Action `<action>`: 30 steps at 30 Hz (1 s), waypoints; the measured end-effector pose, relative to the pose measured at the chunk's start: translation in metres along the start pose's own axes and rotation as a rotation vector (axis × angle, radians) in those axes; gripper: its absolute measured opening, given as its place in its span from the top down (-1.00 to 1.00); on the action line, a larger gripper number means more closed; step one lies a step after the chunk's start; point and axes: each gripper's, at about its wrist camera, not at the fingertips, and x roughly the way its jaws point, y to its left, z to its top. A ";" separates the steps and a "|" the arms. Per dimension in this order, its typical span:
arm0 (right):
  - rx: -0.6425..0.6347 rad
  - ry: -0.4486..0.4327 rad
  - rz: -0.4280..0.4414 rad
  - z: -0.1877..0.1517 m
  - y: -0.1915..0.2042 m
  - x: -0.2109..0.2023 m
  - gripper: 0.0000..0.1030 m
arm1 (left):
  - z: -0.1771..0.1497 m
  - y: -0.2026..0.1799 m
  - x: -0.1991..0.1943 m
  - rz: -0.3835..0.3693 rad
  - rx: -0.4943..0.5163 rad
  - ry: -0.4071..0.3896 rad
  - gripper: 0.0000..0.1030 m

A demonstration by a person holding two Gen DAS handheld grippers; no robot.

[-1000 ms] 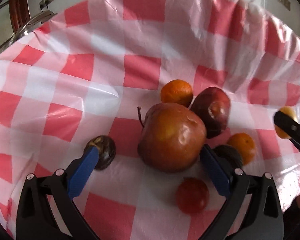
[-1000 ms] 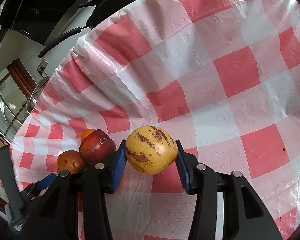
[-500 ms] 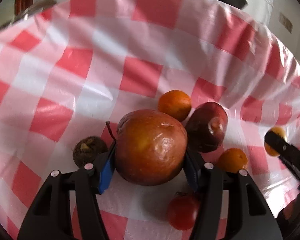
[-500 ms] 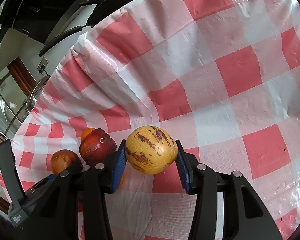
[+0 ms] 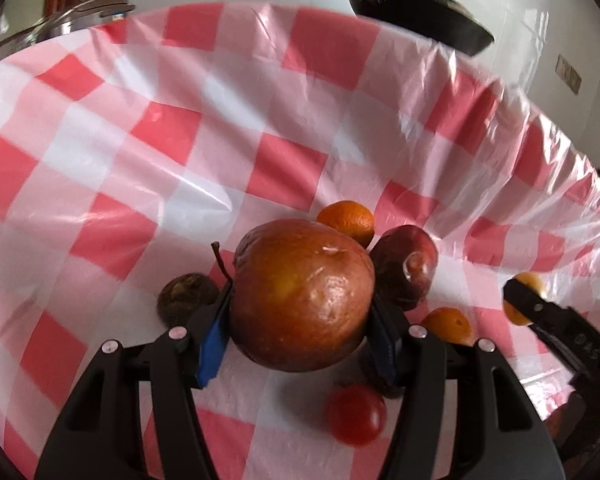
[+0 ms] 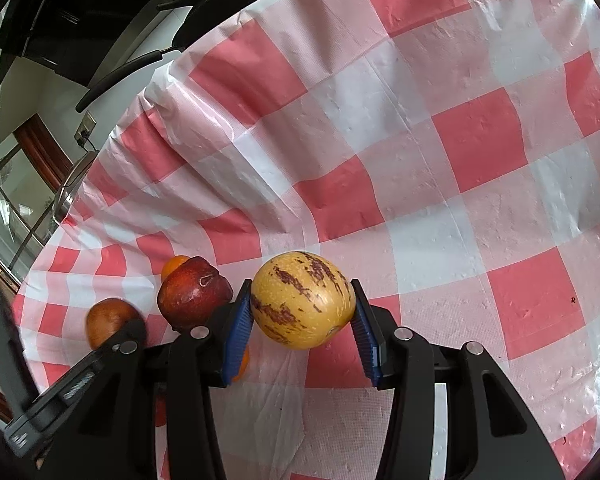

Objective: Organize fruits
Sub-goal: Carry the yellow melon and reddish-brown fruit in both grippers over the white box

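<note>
My left gripper (image 5: 300, 340) is shut on a big reddish-brown pear (image 5: 302, 294) and holds it above the checked cloth. Behind it lie an orange mandarin (image 5: 348, 222) and a dark red apple (image 5: 410, 266). A dark brown fruit (image 5: 186, 298) lies at its left, a second mandarin (image 5: 448, 326) and a red tomato (image 5: 356, 420) at its right. My right gripper (image 6: 302, 330) is shut on a yellow fruit with brown streaks (image 6: 302, 300), off the cloth. The apple (image 6: 194, 298) and the pear (image 6: 108, 320) show at its left.
A red and white checked plastic cloth (image 5: 180, 168) covers the table (image 6: 480, 160). A black pan (image 5: 416, 16) stands past the far edge, and a metal pot lid (image 5: 80, 10) at the far left. The right gripper's finger (image 5: 540, 312) shows at the left view's right edge.
My left gripper closed on the pear and lifted it off the cloth. My right gripper holds the yellow fruit still.
</note>
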 end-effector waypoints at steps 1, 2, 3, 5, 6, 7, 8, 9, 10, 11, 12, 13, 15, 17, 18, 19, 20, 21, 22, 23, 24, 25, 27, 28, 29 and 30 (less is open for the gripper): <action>0.002 -0.001 0.001 0.000 0.000 0.000 0.10 | -0.004 0.002 -0.009 0.007 -0.012 -0.014 -0.16; 0.003 -0.001 0.002 0.000 0.000 0.000 0.10 | -0.007 0.003 -0.018 0.015 -0.020 -0.027 -0.16; 0.005 -0.001 0.001 0.000 0.000 0.000 0.10 | -0.011 0.006 -0.028 0.022 -0.027 -0.038 -0.16; 0.007 -0.002 -0.002 0.000 -0.001 0.000 0.10 | -0.021 0.007 -0.049 0.043 -0.043 -0.064 -0.16; 0.009 -0.003 -0.005 0.000 -0.001 -0.001 0.10 | -0.026 0.008 -0.056 0.048 -0.051 -0.070 -0.16; 0.011 -0.003 -0.008 0.000 -0.001 -0.001 0.10 | -0.032 0.007 -0.067 0.054 -0.068 -0.076 -0.16; 0.013 -0.004 -0.011 0.000 -0.001 -0.001 0.10 | -0.033 -0.004 -0.074 0.058 -0.085 -0.078 -0.16; 0.016 -0.007 -0.013 0.000 -0.002 -0.001 0.10 | -0.038 -0.002 -0.081 0.061 -0.102 -0.078 -0.16; 0.019 -0.014 -0.012 0.000 -0.002 -0.003 0.10 | -0.046 0.003 -0.089 0.065 -0.122 -0.074 -0.16; 0.022 -0.018 -0.012 -0.001 -0.003 -0.004 0.10 | -0.053 0.008 -0.096 0.067 -0.137 -0.072 -0.16; 0.026 -0.022 -0.013 -0.001 -0.003 -0.005 0.10 | -0.061 0.013 -0.103 0.070 -0.159 -0.067 -0.16; 0.028 -0.025 -0.015 -0.001 -0.004 -0.005 0.10 | -0.065 0.016 -0.108 0.071 -0.171 -0.064 -0.16; 0.030 -0.029 -0.019 -0.001 -0.003 -0.006 0.10 | -0.082 0.023 -0.120 0.065 -0.192 -0.047 -0.16; 0.025 -0.032 -0.005 -0.001 -0.003 -0.007 0.10 | -0.094 0.023 -0.128 0.063 -0.196 -0.033 -0.16; 0.025 -0.030 -0.005 -0.001 -0.003 -0.007 0.10 | -0.099 0.022 -0.133 0.060 -0.197 -0.029 -0.16; 0.022 -0.027 -0.006 -0.001 -0.003 -0.008 0.10 | -0.106 0.021 -0.140 0.058 -0.193 -0.027 -0.16; 0.013 -0.023 -0.001 -0.002 -0.002 -0.009 0.10 | -0.111 0.020 -0.146 0.061 -0.184 -0.025 -0.16; 0.011 -0.019 0.001 -0.003 -0.002 -0.011 0.10 | -0.115 0.018 -0.150 0.066 -0.168 -0.023 -0.16; 0.014 -0.012 -0.003 -0.005 -0.002 -0.014 0.10 | -0.120 0.016 -0.155 0.071 -0.149 -0.020 -0.16; 0.025 -0.005 -0.007 -0.009 -0.003 -0.018 0.10 | -0.125 0.015 -0.159 0.074 -0.138 -0.018 -0.16; 0.041 0.005 -0.005 -0.014 -0.004 -0.023 0.10 | -0.130 0.016 -0.162 0.075 -0.133 -0.011 -0.16; 0.055 0.016 0.007 -0.021 -0.005 -0.030 0.10 | -0.133 0.018 -0.163 0.074 -0.137 -0.006 -0.16; 0.055 0.024 0.012 -0.038 -0.001 -0.047 0.10 | -0.142 0.023 -0.164 0.072 -0.166 0.009 -0.16; 0.051 0.033 0.015 -0.044 0.001 -0.053 0.10 | -0.145 0.025 -0.164 0.067 -0.175 0.015 -0.16; 0.049 0.040 0.016 -0.050 0.003 -0.060 0.10 | -0.148 0.027 -0.163 0.062 -0.179 0.020 -0.16; 0.048 0.045 0.016 -0.057 0.005 -0.067 0.10 | -0.151 0.027 -0.163 0.062 -0.178 0.023 -0.16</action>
